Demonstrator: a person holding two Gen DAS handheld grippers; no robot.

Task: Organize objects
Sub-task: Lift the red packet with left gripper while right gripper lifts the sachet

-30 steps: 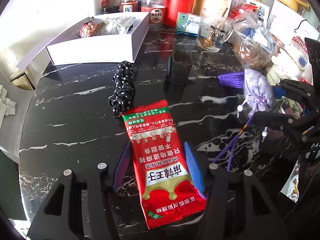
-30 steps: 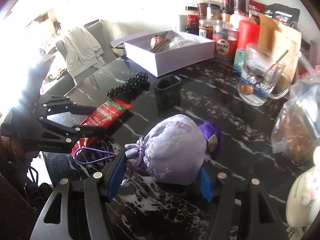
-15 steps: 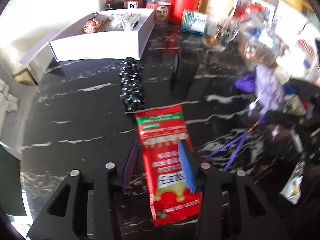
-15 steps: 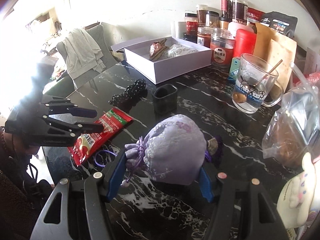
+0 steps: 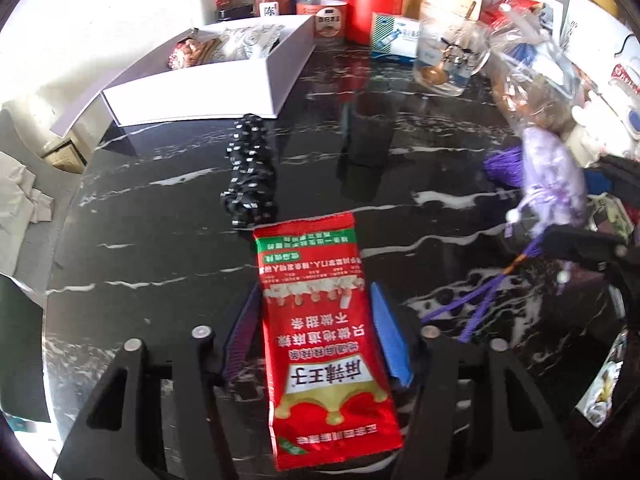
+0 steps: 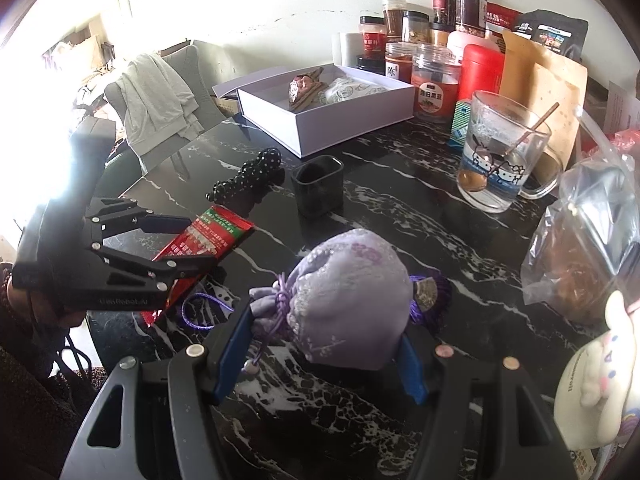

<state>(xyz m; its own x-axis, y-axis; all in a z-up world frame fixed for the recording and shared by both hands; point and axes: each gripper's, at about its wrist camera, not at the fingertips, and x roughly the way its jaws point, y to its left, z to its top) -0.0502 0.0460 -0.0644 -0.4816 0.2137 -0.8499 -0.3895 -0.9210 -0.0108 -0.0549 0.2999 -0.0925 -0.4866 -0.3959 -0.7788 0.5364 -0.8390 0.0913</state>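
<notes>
Black skeletal left gripper (image 6: 188, 240) with silver screws, blue-padded fingers (image 5: 386, 340), faint white lettering, dark knitted sleeve (image 6: 24, 380) behind

A black marble table (image 6: 400, 216) is crowded along its far edge with lidded jars (image 6: 434, 84), a red canister (image 6: 480, 72), a brown paper pouch (image 6: 548, 80) and a blue-and-white carton (image 5: 394, 36). Just nearer, at right, a cartoon-printed glass mug (image 6: 500, 160) holds a spoon (image 6: 472, 178), beside a clear plastic bag (image 6: 580, 248) of brown contents and, nearest, a cream plush toy (image 6: 600, 380). Far left, off the table, a grey garment (image 6: 156, 96) drapes over a chair.
</notes>
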